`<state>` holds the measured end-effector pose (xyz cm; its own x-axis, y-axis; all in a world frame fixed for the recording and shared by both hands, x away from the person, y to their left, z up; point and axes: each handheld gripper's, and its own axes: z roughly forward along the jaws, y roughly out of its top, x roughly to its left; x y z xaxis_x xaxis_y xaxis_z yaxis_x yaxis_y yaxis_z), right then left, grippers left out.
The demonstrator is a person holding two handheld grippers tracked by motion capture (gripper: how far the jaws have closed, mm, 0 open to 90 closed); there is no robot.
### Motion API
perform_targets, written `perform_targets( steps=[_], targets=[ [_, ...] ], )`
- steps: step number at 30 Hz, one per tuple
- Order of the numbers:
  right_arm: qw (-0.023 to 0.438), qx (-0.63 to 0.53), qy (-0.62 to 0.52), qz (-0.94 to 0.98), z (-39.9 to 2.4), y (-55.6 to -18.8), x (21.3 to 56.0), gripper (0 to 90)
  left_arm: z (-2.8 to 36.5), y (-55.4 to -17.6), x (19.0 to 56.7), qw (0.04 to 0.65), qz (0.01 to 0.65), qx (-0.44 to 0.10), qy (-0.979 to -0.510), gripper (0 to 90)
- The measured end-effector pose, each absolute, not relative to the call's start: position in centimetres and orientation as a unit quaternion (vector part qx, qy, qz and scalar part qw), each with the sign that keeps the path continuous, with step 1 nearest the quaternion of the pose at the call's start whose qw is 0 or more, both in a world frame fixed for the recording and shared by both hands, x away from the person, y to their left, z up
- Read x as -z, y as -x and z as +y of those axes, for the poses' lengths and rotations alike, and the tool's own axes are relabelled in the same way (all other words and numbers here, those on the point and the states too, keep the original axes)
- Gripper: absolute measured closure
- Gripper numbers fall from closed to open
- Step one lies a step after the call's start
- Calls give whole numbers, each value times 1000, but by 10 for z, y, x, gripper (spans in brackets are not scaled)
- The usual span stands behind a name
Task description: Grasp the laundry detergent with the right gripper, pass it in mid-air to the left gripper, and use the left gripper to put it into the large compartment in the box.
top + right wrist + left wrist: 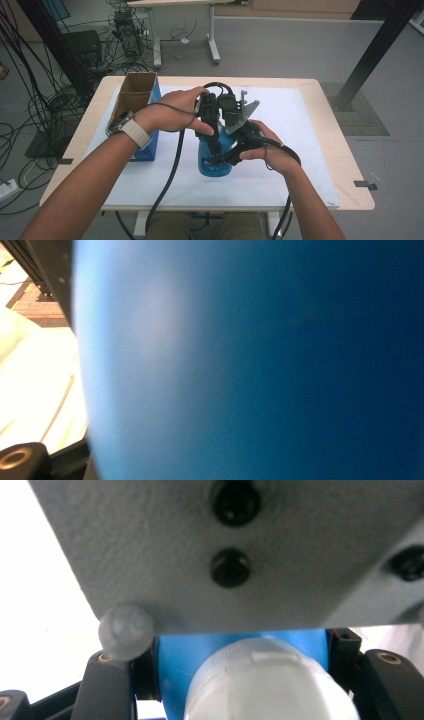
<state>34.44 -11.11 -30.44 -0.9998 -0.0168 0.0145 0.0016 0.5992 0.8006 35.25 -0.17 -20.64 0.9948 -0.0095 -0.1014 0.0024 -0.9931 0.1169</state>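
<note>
High view first: a blue bottle (212, 162) stands upright on the white mat (300, 165) that covers most of the tabletop (350, 170), about midway between the left and right edges and nearer the front edge than the far one; both hands meet over it. The left gripper (214, 145) comes down from above, the left hand (172, 111) wrapped round its body, its black jaws reaching down along the bottle's upper part; the right gripper (227, 157) comes in from the right side, the right hand (262, 145) behind it, its jaws at the bottle's body and its grey three-cornered plate (242, 112) tilted up above. An open cardboard box (135, 97) with a blue side stands near the left edge of the tabletop, well apart from the bottle; black cables trail from both grippers toward the front edge.

Left gripper view now: the bottle's white cap (265, 685) sits right up against the lens, blue plastic behind it, a black jaw tight on either side; this gripper is clamped on the bottle just by the cap. Above hangs the grey plate (240, 550) of the other gripper, with dark screw holes and a small clear knob (125, 631) at its corner.

Right gripper view: the blue bottle's wall (250, 365), blurred, lies hard against the camera; one black jaw tip with a brass ring pokes up at the lower left corner, beside the bottle; the jaws are closed in as far as they go, gripping the bottle's body.
</note>
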Motion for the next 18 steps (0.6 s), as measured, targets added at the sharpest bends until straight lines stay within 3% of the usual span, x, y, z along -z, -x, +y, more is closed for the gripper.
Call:
perform_targets(
  steps=[18],
  targets=[
    [6, 445, -8, -895, -111, -342, 301, 435, -1, -350, 203, 60, -2, 49, -997, 377]
  ],
)
